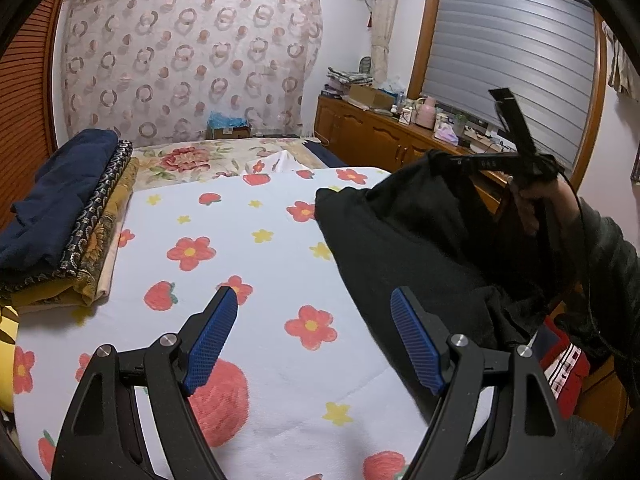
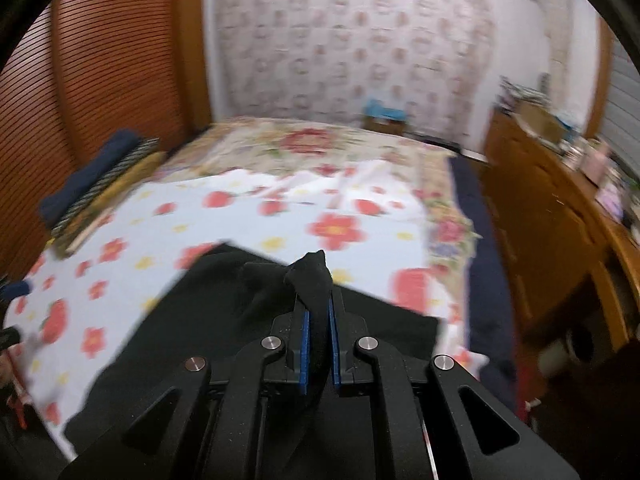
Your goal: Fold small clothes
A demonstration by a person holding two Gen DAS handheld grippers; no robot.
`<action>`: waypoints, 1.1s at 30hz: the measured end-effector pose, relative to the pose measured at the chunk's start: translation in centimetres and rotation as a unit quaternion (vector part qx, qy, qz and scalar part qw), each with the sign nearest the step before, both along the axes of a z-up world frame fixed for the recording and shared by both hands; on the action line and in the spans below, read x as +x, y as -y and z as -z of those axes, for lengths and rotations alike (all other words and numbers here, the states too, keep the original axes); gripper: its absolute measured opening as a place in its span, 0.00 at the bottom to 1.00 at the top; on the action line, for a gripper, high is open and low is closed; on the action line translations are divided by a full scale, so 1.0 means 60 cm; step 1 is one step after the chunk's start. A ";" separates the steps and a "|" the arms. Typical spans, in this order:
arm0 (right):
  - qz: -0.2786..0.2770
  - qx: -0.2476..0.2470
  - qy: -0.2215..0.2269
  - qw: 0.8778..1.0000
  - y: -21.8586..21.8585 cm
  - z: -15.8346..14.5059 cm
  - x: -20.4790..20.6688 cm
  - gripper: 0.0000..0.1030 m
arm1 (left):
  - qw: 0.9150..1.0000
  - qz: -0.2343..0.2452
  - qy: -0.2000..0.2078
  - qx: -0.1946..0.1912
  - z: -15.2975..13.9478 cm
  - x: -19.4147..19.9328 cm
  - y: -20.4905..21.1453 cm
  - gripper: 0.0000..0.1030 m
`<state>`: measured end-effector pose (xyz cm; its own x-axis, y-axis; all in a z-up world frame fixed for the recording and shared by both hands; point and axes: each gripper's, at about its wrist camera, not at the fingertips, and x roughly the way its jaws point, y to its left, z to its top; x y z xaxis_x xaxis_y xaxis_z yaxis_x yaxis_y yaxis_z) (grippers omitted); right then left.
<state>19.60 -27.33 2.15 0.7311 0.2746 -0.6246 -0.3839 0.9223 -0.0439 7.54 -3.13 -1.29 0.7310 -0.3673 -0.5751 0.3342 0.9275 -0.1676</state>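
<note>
A black garment [image 1: 400, 232] hangs over the right part of the flowered blanket [image 1: 240, 240], with its top corner lifted off the bed. My right gripper [image 1: 452, 160], held by a hand [image 1: 532, 200], is shut on that corner. In the right wrist view, a bunched fold of the black garment [image 2: 224, 320] sticks up between the blue pads [image 2: 304, 344] of the right gripper [image 2: 318, 300]. The rest of the cloth drapes below onto the blanket [image 2: 240, 216]. My left gripper [image 1: 314, 294] hovers low over the blanket, open and holding nothing, just left of the garment's hanging edge.
A stack of folded clothes [image 1: 68, 220] lies at the bed's left edge, also seen as the folded stack [image 2: 100, 184]. A red, white and navy garment [image 1: 564, 360] lies at the right. A wooden cabinet [image 1: 380, 136] with clutter runs along the right wall. A cardboard box [image 1: 228, 130] sits beyond the bed.
</note>
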 end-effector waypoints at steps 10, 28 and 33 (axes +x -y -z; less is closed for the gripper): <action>0.109 -0.038 -0.037 0.993 0.031 0.062 0.063 0.15 | 1.000 0.006 -0.011 0.006 0.008 0.003 0.017 0.78; 0.049 0.014 -0.048 0.998 0.075 0.083 -0.177 0.28 | 0.996 0.074 -0.029 0.033 0.026 0.015 0.117 0.78; 0.046 0.027 -0.061 0.997 0.079 0.090 -0.210 0.28 | 0.994 0.090 -0.045 0.042 0.042 0.010 0.143 0.78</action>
